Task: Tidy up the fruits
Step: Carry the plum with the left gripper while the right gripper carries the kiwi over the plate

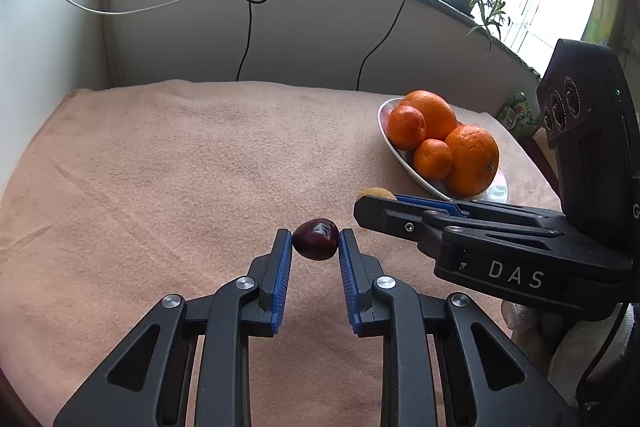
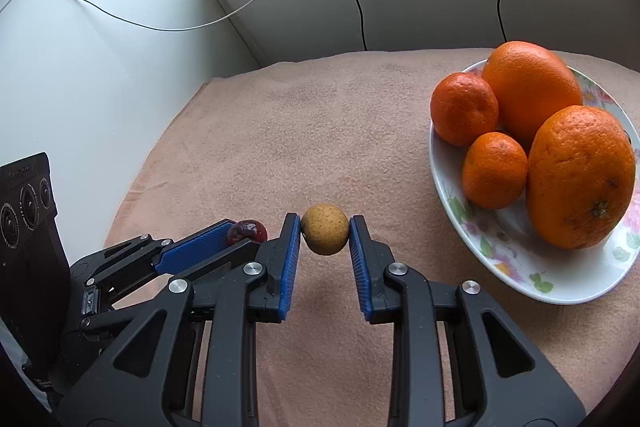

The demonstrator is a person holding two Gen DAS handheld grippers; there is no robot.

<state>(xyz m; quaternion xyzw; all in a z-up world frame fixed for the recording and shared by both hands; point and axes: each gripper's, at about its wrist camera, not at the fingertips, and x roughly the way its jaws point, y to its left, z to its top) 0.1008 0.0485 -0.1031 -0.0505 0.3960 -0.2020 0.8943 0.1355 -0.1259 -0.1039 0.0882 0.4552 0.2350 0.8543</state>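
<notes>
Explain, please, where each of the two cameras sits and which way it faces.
Left wrist: on the left gripper, facing down its jaws, which pinch a dark red fruit over the pink towel; the right gripper enters from the right.
Right wrist: on the right gripper, its jaws clamping a tan round fruit; the left gripper is at lower left.
Both show the plate of oranges and the windowsill wall.

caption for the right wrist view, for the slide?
Right gripper shut on a small tan fruit beside a floral plate of four oranges, over a pink towel.
</notes>
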